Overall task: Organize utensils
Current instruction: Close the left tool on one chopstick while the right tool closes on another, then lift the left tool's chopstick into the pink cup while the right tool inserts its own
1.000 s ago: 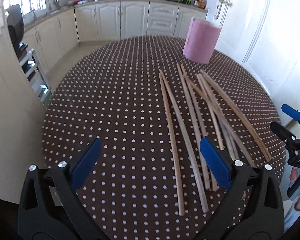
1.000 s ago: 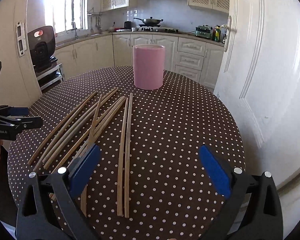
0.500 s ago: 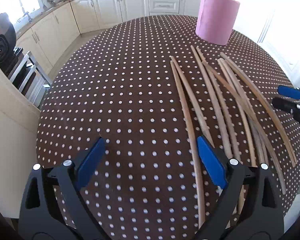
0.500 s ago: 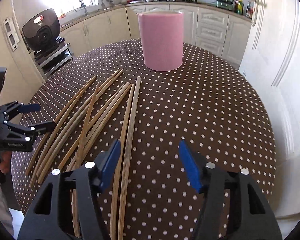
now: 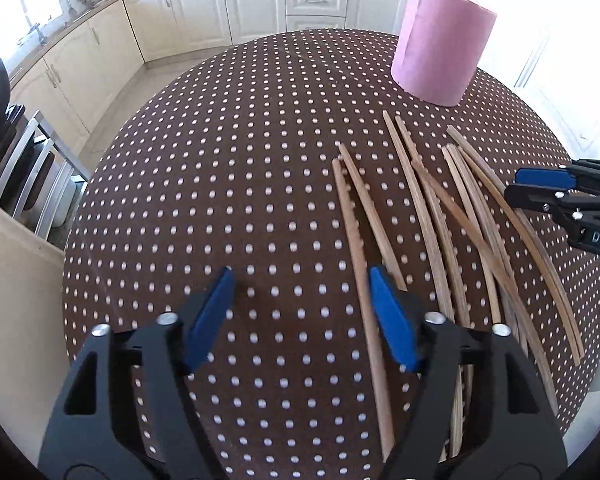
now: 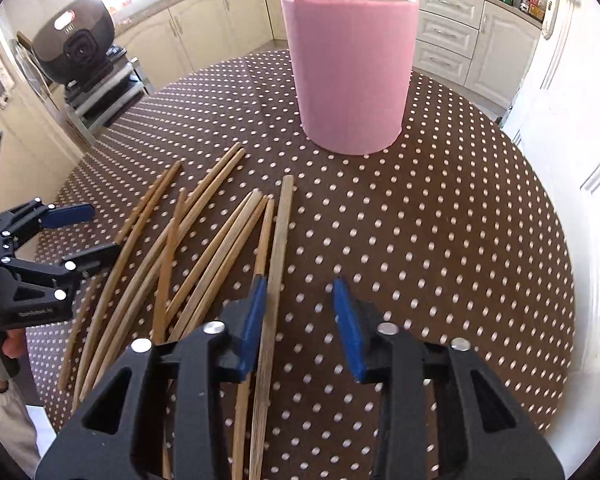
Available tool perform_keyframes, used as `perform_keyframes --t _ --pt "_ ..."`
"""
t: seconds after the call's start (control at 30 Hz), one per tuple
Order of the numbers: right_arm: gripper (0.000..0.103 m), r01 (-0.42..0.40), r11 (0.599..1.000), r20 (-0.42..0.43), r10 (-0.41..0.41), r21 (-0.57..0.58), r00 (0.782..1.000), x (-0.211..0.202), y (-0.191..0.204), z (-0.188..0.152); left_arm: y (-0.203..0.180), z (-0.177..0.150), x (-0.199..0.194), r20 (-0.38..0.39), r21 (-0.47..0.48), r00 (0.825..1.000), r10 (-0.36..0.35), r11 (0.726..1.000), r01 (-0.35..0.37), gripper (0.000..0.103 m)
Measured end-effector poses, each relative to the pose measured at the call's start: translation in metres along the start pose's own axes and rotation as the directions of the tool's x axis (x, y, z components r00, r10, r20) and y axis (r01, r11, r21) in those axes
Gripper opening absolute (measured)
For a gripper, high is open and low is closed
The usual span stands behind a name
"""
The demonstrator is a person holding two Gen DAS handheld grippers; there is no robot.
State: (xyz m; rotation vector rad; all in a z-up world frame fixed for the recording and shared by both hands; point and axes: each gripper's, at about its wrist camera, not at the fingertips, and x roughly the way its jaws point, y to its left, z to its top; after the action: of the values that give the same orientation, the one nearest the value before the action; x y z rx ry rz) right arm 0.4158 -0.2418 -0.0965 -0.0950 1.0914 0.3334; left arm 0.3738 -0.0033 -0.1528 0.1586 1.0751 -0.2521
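The chopsticks [image 6: 204,256] lay loose and fanned on the dotted counter [image 6: 440,240], near the upright pink holder [image 6: 350,72] but apart from it; none stood inside. The step was the first pickup. The right claw [image 6: 300,320], its jaws just narrowing, straddled the rightmost chopstick [image 6: 278,256] without pinching it. The left claw [image 5: 300,312], likewise closing, seemed to frame the leftmost chopstick [image 5: 350,224], though blur obscured contact. Next, each needed to descend and clamp.
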Motion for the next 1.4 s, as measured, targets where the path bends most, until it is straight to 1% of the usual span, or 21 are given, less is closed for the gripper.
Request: perform_keyframes --t 0.07,0.2,0.27,0.33,0.4,0.43,0.47,0.5,0.57,0.67,0.73,0.77,0.8,0.93,1.03,1.13,1.27,1.3,1.33,1.37,1.4 --pt "0.026 0.036 0.999 -0.014 -0.037 -0.023 0.999 0.005 0.003 0.007 0.002 0.014 0.004 -0.011 0.003 1.0 -0.003 1.0 0.003 0.059" --pt "0.025 0.048 0.998 -0.04 -0.049 -0.034 0.998 0.014 0.008 0.023 -0.001 0.038 0.014 -0.039 0.013 0.999 -0.003 1.0 0.003 0.055" --pt "0.022 0.06 0.997 -0.051 -0.062 -0.041 0.997 0.02 0.009 0.032 -0.002 0.053 0.018 -0.055 0.018 0.998 -0.006 1.0 0.007 0.052" --pt "0.018 0.067 0.997 -0.055 -0.07 -0.045 0.996 0.024 0.012 0.036 -0.005 0.063 0.022 -0.068 0.009 0.998 -0.012 1.0 0.013 0.046" --pt "0.012 0.067 0.997 -0.053 -0.069 -0.044 0.996 0.028 0.015 0.04 -0.003 0.084 0.028 -0.076 0.006 0.997 -0.013 1.0 0.014 0.036" --pt "0.007 0.063 0.997 -0.053 -0.065 -0.044 0.996 0.031 0.017 0.042 -0.004 0.09 0.029 -0.077 0.005 0.997 -0.016 1.0 0.016 0.033" --pt "0.006 0.062 0.997 -0.053 -0.064 -0.044 0.997 0.033 0.019 0.044 -0.006 0.099 0.03 -0.08 0.005 0.997 -0.016 1.0 0.016 0.03" --pt "0.006 0.059 0.997 -0.051 -0.061 -0.041 0.997 0.033 0.021 0.044 -0.009 0.096 0.027 -0.077 0.007 0.997 -0.019 1.0 0.019 0.021" --pt "0.005 0.044 0.999 -0.052 -0.045 -0.031 0.998 0.034 0.021 0.044 -0.012 0.101 0.026 -0.076 0.002 0.996 -0.038 0.999 0.038 0.009" --pt "0.005 0.021 1.0 -0.048 -0.022 -0.012 0.999 0.032 0.019 0.042 -0.013 0.11 0.026 -0.07 -0.013 0.997 -0.038 0.999 0.037 0.007" --pt "0.005 0.014 1.0 -0.034 -0.014 -0.009 0.999 0.025 0.02 0.04 -0.012 0.116 0.022 -0.064 -0.024 0.997 -0.054 0.998 0.052 0.006" --pt "0.005 0.01 1.0 -0.025 -0.01 -0.009 1.0 0.018 0.017 0.036 -0.011 0.11 0.018 -0.053 -0.028 0.997 -0.054 0.998 0.053 0.006" --pt "0.005 0.001 1.0 -0.013 -0.001 -0.006 1.0 0.009 0.013 0.032 -0.011 0.113 0.013 -0.04 -0.028 0.998 -0.051 0.998 0.05 0.006" --pt "0.005 -0.025 1.0 0.045 0.026 -0.006 0.999 -0.023 0.014 0.033 -0.012 0.131 -0.021 0.03 -0.026 0.998 -0.054 0.998 0.055 0.006" --pt "0.005 -0.038 0.999 0.104 0.04 -0.017 0.994 -0.053 0.016 0.033 -0.017 0.146 -0.056 0.108 -0.014 0.993 -0.055 0.998 0.057 0.006" --pt "0.005 -0.049 0.998 0.16 0.053 -0.028 0.986 -0.082 0.016 0.031 -0.023 0.156 -0.096 0.196 0.002 0.979 -0.063 0.998 0.064 0.006" --pt "0.005 -0.051 0.997 0.223 0.062 -0.054 0.973 -0.114 0.02 0.028 -0.032 0.16 -0.14 0.288 0.027 0.955 -0.072 0.997 0.067 0.005" --pt "0.005 -0.053 0.997 0.231 0.065 -0.06 0.971 -0.118 0.024 0.027 -0.027 0.151 -0.152 0.306 0.034 0.949 -0.08 0.997 0.073 0.005" --pt "0.005 -0.079 0.994 0.25 0.096 -0.074 0.964 -0.127 0.025 0.025 -0.031 0.153 -0.159 0.324 0.041 0.942 -0.086 0.996 0.077 0.005" --pt "0.005 -0.091 0.993 0.277 0.108 -0.075 0.955 -0.134 0.025 0.024 -0.032 0.157 -0.166 0.339 0.044 0.937 -0.085 0.996 0.075 0.005" --pt "0.005 -0.094 0.993 0.298 0.112 -0.074 0.948 -0.138 0.025 0.024 -0.031 0.149 -0.172 0.355 0.048 0.931 -0.086 0.996 0.074 0.005"
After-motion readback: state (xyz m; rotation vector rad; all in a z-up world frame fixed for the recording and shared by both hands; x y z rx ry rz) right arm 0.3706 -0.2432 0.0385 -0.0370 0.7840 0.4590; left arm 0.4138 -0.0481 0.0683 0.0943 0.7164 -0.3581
